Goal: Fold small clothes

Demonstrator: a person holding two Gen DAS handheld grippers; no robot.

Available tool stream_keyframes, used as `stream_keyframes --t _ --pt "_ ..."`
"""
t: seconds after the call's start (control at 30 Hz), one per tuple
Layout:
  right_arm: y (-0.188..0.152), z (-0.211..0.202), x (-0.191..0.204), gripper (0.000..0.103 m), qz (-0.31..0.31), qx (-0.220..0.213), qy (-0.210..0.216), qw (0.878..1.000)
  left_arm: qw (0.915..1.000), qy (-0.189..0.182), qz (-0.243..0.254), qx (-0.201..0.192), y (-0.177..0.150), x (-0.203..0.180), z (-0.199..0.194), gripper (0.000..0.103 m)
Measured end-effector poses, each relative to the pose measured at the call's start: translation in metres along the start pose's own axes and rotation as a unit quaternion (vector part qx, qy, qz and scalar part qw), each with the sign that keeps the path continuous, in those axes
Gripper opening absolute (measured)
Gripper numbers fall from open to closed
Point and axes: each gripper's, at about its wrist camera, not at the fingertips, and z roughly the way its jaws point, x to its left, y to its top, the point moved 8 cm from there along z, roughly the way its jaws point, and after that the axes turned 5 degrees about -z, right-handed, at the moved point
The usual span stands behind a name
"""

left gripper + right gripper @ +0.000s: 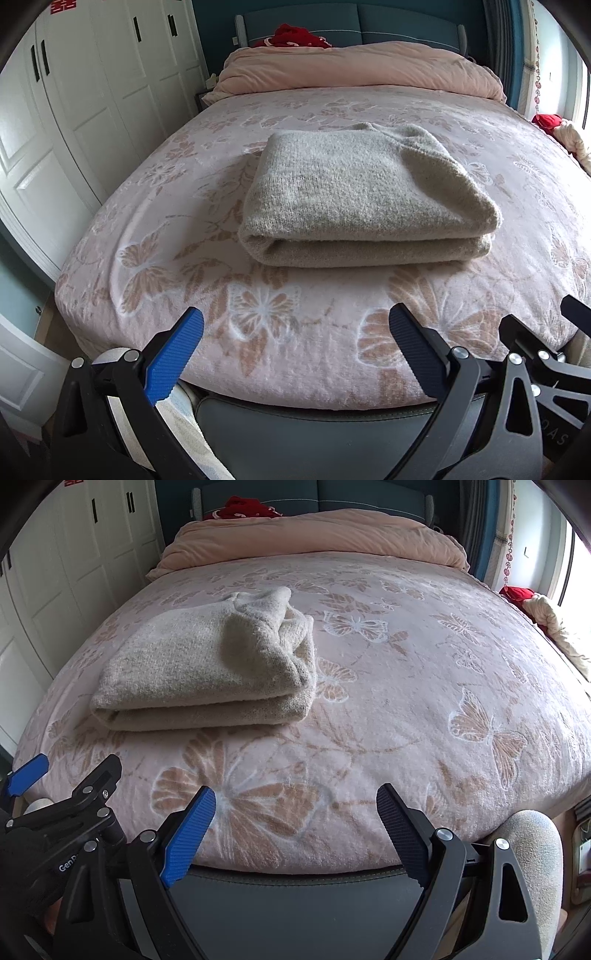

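Bed (pixel 155 236) fills most of both views, covered in a pink butterfly-print blanket; a rolled pink duvet (pixel 354 70) runs across the top of the frame under the headboard. White wardrobe doors (pixel 85 96) take the left edge.

Beige knit sweater (pixel 354 199) sits centre frame in the left wrist view, left of centre in the right wrist view (pixel 199 672). It lies as a thick stacked bundle, rounded fold edge facing you. The right end looks lumpy, with a loose flap bunched upward at the upper corner.

Left gripper (pixel 295 332) at bottom centre: jaws spread wide, nothing between them, hanging off the near bed edge, well apart from the sweater. Right gripper (pixel 295 812): same, jaws spread, empty.

Judgement: fold looks about finished; what remains is tidying. If you go back in, bring the right gripper to the bunched right end, pinch only the top flap, and lay it flat inward. Steady the left end with the other gripper so the stack doesn't slide on the plush blanket. Thick knit springs back, so press down before you let go.
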Motion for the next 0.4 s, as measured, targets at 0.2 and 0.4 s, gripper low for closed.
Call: stream_keyframes --t 0.2,0.4 --pt "-0.0003 -0.0016 0.0 0.087 0.008 -0.004 -0.001 1.0 0.9999 -0.01 -0.007 0.009 0.0 -0.0004 0.0 0.097" --pt "-0.0001 -0.0026 0.0002 0.087 0.011 -0.003 -0.002 1.0 1.0 -0.002 -0.003 -0.007 0.0017 -0.002 -0.0043 0.095"
